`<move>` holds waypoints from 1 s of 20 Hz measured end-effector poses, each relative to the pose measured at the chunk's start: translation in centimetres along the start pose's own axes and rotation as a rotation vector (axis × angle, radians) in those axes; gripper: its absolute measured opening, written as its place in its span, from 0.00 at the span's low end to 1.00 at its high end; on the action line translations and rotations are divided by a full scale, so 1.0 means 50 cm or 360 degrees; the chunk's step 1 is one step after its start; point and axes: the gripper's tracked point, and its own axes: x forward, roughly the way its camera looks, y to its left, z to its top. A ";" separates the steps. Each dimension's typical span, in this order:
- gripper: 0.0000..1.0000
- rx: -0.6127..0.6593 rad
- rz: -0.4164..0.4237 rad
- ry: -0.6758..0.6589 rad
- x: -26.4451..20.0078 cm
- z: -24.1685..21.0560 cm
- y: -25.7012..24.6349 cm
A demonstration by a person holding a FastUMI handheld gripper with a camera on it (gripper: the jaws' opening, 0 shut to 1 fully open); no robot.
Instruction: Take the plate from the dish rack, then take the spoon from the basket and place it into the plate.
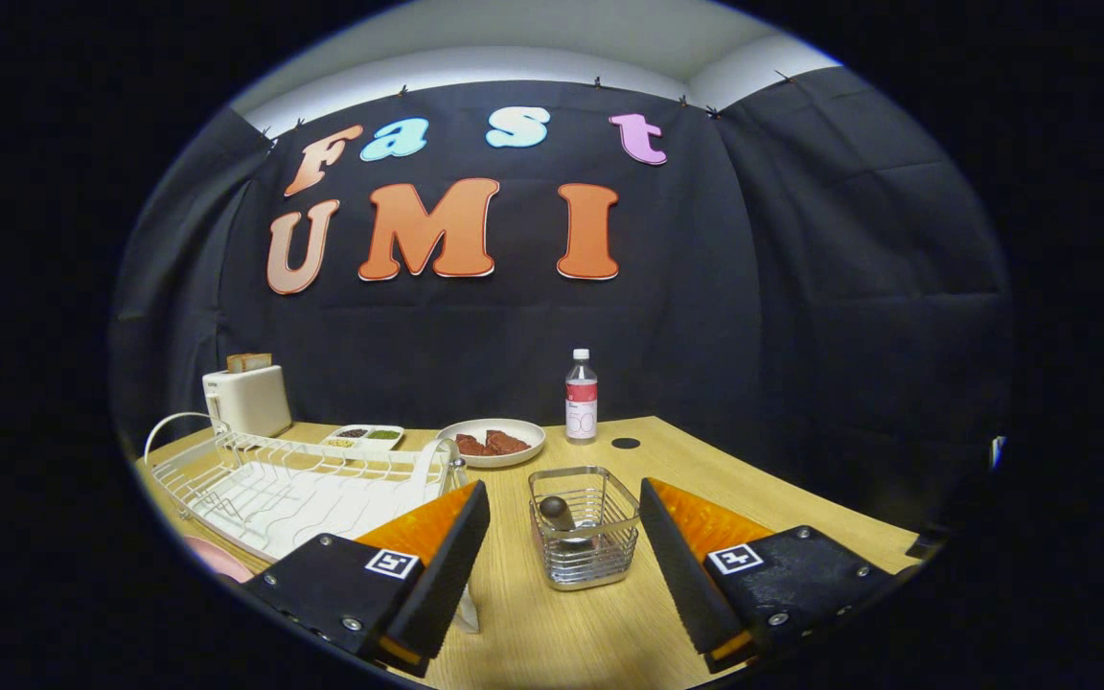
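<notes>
My gripper [563, 492] is open, its fingers spread wide above the wooden table [705, 479]. Between and just ahead of the fingertips stands a small wire basket [583, 537]. A spoon [557, 515] leans inside it, its dark rounded end up at the left side. Left of the left finger lies the white wire dish rack [293, 484]; no plate stands in its slots. A pink rounded edge [215, 558], perhaps the plate, peeks out at the rack's near corner beside the left finger's base; most of it is hidden.
Beyond the basket are a white plate with pieces of meat [492, 443], a clear bottle with a red label [581, 398] and a small divided dish [367, 436]. A toaster [247, 398] stands behind the rack. The table's right edge runs close to the right finger.
</notes>
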 end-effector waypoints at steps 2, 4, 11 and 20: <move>0.83 -0.0013 -0.0003 0.0022 0.023 -0.011 0.003; 0.71 -0.0014 0.0001 0.0050 0.040 -0.025 0.007; 0.29 0.0082 -0.0021 0.0106 0.082 -0.047 0.004; 0.05 0.0007 -0.0058 0.0055 0.090 -0.025 -0.005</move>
